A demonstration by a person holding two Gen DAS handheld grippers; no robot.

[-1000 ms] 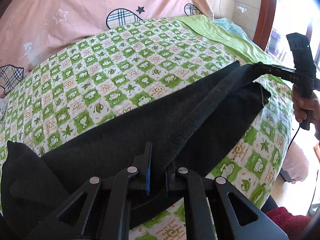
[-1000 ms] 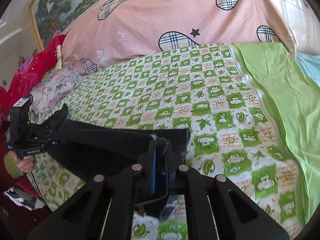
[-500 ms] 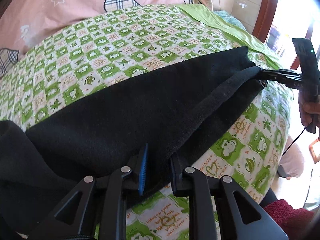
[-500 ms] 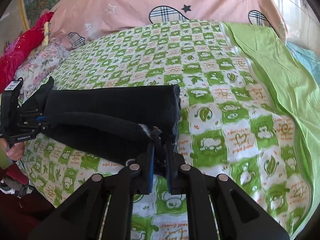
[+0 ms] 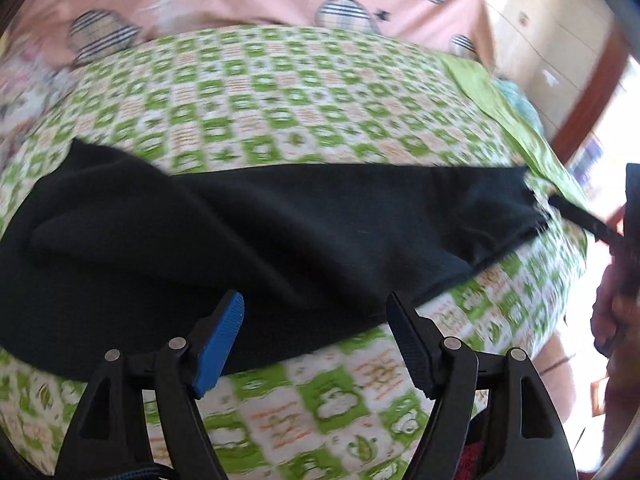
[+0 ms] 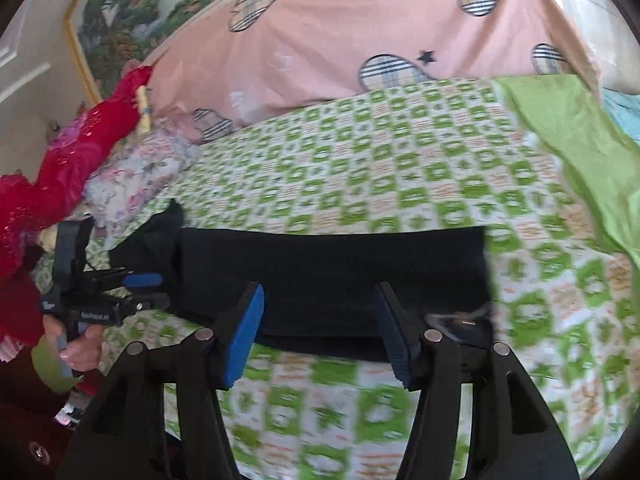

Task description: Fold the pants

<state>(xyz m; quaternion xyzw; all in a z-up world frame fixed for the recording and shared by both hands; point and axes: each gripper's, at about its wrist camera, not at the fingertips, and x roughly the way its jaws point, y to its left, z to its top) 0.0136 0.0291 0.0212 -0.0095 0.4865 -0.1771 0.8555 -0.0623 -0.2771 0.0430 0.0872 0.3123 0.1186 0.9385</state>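
Observation:
Black pants point(image 5: 280, 232) lie flat in a long band across the green-checked bedsheet point(image 5: 304, 112). My left gripper point(image 5: 314, 304) hovers at their near edge with its jaws opening wide, and nothing is pressed between the pads. In the right wrist view the same pants point(image 6: 328, 272) stretch from left to right. My right gripper point(image 6: 318, 292) stands over the near edge by the leg end, its jaws opening and clear of the cloth. Each gripper shows in the other's view: the right gripper point(image 5: 580, 220) at the leg end, the left gripper point(image 6: 150, 291) at the waist end.
A pink duvet with plaid hearts point(image 6: 340, 32) is heaped at the back of the bed. Red cloth point(image 6: 80, 148) and a floral pillow point(image 6: 136, 172) lie at the left. A plain green sheet point(image 6: 568, 144) covers the right side. A wooden door frame point(image 5: 592, 80) stands beyond the bed.
Both grippers held the pants' edge shut, then laid it down, let go and opened wide. Both drew back towards the bed's near edge, and the pants now lie flat.

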